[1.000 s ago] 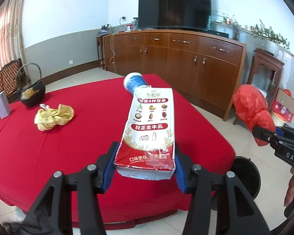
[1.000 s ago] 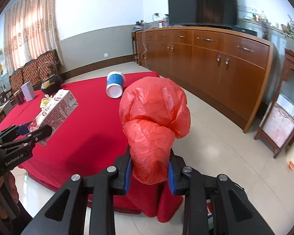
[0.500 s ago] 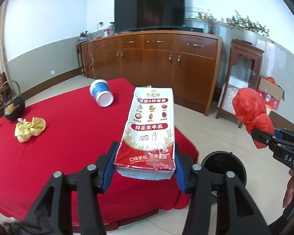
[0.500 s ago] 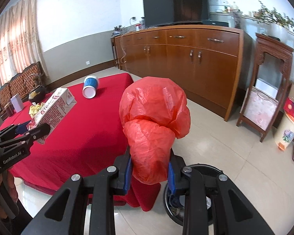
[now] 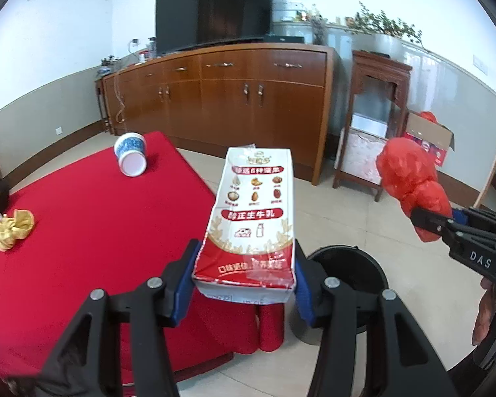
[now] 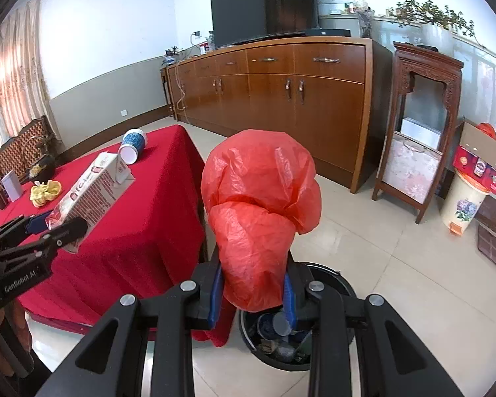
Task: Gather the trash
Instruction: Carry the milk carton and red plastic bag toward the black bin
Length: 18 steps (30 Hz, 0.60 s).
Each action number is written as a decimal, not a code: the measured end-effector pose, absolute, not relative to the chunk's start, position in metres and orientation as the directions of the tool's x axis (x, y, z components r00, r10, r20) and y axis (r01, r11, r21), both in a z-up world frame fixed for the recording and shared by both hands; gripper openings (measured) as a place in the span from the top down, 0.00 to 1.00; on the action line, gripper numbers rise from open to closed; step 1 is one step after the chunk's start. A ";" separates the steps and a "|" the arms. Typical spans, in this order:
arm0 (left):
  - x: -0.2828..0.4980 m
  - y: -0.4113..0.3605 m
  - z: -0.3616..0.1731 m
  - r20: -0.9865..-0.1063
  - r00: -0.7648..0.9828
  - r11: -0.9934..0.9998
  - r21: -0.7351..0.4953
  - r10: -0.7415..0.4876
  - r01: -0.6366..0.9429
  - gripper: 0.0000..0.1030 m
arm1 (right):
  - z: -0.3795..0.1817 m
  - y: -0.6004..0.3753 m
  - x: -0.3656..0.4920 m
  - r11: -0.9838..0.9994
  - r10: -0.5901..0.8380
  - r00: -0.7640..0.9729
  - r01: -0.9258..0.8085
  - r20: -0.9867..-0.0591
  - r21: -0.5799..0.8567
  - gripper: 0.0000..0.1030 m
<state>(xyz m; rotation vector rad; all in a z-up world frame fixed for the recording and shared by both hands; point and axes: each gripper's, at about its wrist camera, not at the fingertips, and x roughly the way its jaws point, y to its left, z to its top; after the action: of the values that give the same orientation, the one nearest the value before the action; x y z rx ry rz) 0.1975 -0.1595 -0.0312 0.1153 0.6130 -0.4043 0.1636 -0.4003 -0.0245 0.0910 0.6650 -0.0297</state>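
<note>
My left gripper (image 5: 244, 281) is shut on a red and white milk carton (image 5: 251, 218), held out past the corner of the red table (image 5: 82, 231). My right gripper (image 6: 253, 292) is shut on a crumpled red plastic bag (image 6: 261, 211). A black trash bin (image 6: 291, 337) holding several discarded items stands on the floor right below the bag, partly hidden by the fingers. From the left wrist the bin (image 5: 350, 274) shows just right of the carton, with the bag (image 5: 413, 182) and right gripper (image 5: 436, 221) above its far right.
On the table lie a tipped blue and white cup (image 5: 131, 157) and a yellow crumpled wrapper (image 5: 13, 228). A long wooden sideboard (image 6: 281, 96) with a television, a wooden stand (image 6: 416, 125), a floral bin (image 6: 463, 205) and a cardboard box (image 6: 482, 158) line the wall.
Both grippers have swung right, off the table and toward the floor beside it. The black bin has come into view beneath them. Both grips are unchanged.
</note>
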 end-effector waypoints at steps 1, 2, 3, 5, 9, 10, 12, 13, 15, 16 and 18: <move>0.198 -0.164 -0.033 -0.585 0.736 0.912 -0.014 -0.340 0.410 0.49 | -0.026 -0.404 0.163 0.995 -0.003 0.785 0.063 -0.620 0.075 0.70; 0.199 -0.169 -0.035 -0.588 0.732 0.909 -0.014 -0.345 0.417 0.49 | -0.029 -0.409 0.163 0.995 -0.010 0.781 0.071 -0.624 0.073 0.70; 0.199 -0.172 -0.036 -0.590 0.729 0.907 -0.013 -0.347 0.422 0.49 | -0.032 -0.414 0.162 0.994 -0.016 0.779 0.078 -0.627 0.071 0.70; 0.201 -0.179 -0.038 -0.597 0.720 0.902 -0.015 -0.355 0.432 0.49 | -0.037 -0.423 0.162 0.993 -0.025 0.772 0.092 -0.635 0.073 0.70; 0.205 -0.195 -0.043 -0.606 0.705 0.892 -0.016 -0.368 0.451 0.49 | -0.047 -0.442 0.162 0.990 -0.041 0.759 0.121 -0.650 0.078 0.70; 0.205 -0.200 -0.045 -0.609 0.702 0.889 -0.013 -0.370 0.458 0.49 | -0.049 -0.445 0.162 0.989 -0.043 0.756 0.125 -0.653 0.079 0.70; 0.203 -0.206 -0.049 -0.612 0.696 0.883 -0.011 -0.377 0.469 0.49 | -0.056 -0.453 0.163 0.988 -0.050 0.749 0.135 -0.661 0.078 0.70; 0.203 -0.211 -0.051 -0.615 0.691 0.880 -0.010 -0.380 0.475 0.49 | -0.059 -0.458 0.164 0.987 -0.054 0.744 0.140 -0.666 0.077 0.70; 0.204 -0.221 -0.058 -0.626 0.677 0.874 -0.012 -0.386 0.486 0.49 | -0.068 -0.468 0.165 0.985 -0.058 0.731 0.152 -0.680 0.079 0.70; 0.204 -0.226 -0.062 -0.632 0.670 0.871 -0.015 -0.389 0.492 0.49 | -0.072 -0.472 0.167 0.985 -0.058 0.723 0.154 -0.688 0.079 0.70; 0.204 -0.237 -0.071 -0.646 0.654 0.863 -0.017 -0.395 0.504 0.49 | -0.086 -0.481 0.169 0.984 -0.054 0.700 0.159 -0.712 0.081 0.70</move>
<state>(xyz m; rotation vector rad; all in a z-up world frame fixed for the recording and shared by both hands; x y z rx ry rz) 0.2037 -0.2370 -0.0706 0.1698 0.6899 -0.5127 0.1689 -0.4808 -0.0863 0.1404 0.7870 -0.1187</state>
